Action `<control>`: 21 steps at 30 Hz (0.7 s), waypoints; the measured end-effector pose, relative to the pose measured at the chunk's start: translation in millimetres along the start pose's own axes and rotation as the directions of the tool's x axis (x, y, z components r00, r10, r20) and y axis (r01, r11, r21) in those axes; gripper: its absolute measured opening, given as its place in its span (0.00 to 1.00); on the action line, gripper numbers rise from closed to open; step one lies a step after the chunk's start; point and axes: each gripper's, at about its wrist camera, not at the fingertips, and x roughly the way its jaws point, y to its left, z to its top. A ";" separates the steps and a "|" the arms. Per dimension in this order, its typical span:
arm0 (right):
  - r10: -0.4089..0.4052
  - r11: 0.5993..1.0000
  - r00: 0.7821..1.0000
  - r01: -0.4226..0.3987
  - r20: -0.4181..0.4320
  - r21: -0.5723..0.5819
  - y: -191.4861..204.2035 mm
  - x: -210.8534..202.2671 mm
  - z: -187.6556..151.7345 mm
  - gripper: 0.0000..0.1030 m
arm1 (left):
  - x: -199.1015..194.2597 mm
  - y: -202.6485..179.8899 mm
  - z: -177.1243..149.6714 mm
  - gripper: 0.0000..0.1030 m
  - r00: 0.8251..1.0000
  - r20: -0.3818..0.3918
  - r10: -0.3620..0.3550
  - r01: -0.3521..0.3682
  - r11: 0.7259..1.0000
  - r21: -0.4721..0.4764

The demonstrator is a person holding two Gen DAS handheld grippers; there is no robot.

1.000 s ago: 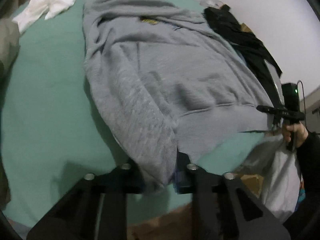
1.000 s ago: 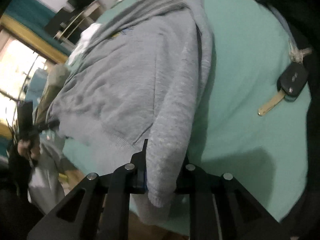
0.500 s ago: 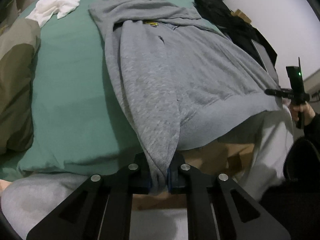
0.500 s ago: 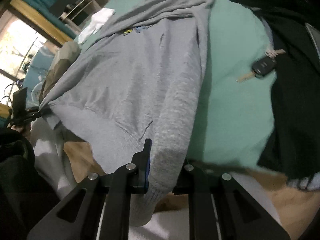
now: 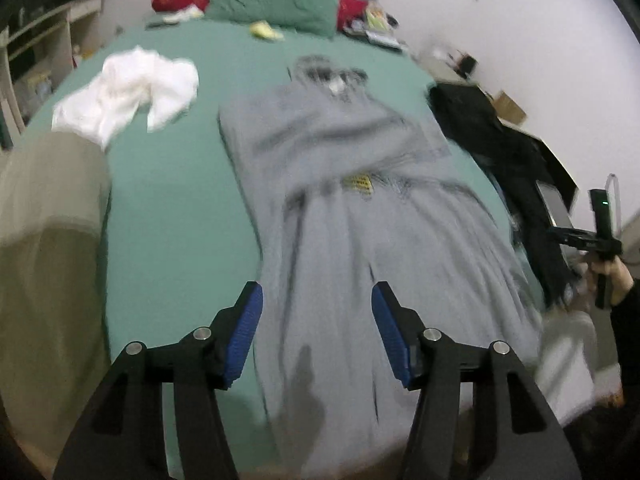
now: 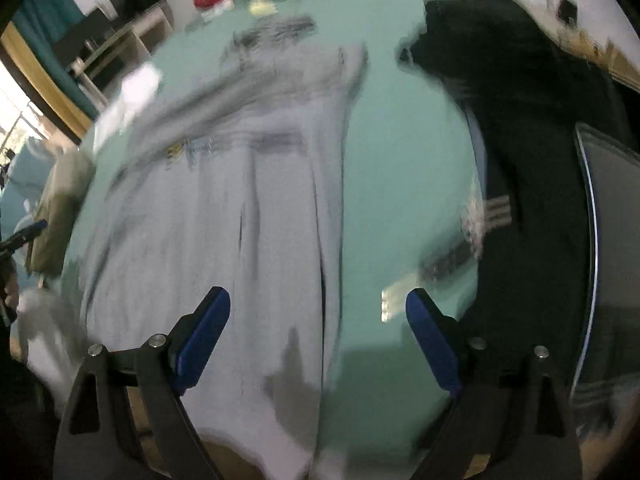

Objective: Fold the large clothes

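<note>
A grey hoodie (image 5: pixel 360 216) lies spread lengthwise on the green bed (image 5: pixel 168 200), hood at the far end, hem hanging over the near edge. It also shows in the right wrist view (image 6: pixel 224 216). My left gripper (image 5: pixel 318 336) is open and empty above the hoodie's lower left part. My right gripper (image 6: pixel 318 344) is open and empty above the hoodie's right side edge. The right gripper also shows at the far right of the left wrist view (image 5: pixel 592 240). Both views are motion-blurred.
A white garment (image 5: pixel 128 92) and an olive one (image 5: pixel 44 240) lie left of the hoodie. Black clothes (image 6: pixel 532 152), a car key (image 6: pixel 424 284) and a laptop (image 6: pixel 612 248) lie to its right. Pillows (image 5: pixel 272 0) sit at the head.
Both grippers were shut on the hoodie's hem corners, pulling it toward the near edge. Now both have let go, opened, and lifted, with the hoodie lying stretched out on the bed.
</note>
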 end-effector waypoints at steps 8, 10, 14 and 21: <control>-0.079 0.989 0.981 0.099 0.175 -0.106 33.0 90.2 189.8 0.87 | 107.9 23.4 88.9 0.58 0.976 0.125 0.179 -0.173 0.983 -0.054; -0.077 0.988 0.977 0.102 0.198 -0.119 47.3 121.5 236.4 0.87 | 127.3 36.2 93.1 0.58 0.966 0.141 0.216 -0.209 0.976 -0.067; -0.082 0.994 0.970 0.098 0.228 -0.057 57.8 175.0 308.3 0.87 | 158.4 64.9 91.8 0.58 0.973 0.046 0.226 -0.220 0.969 -0.112; -0.160 0.987 0.960 0.161 0.230 0.015 61.2 267.1 396.3 0.87 | 167.2 98.2 98.3 0.58 0.971 0.022 0.237 -0.229 0.956 -0.186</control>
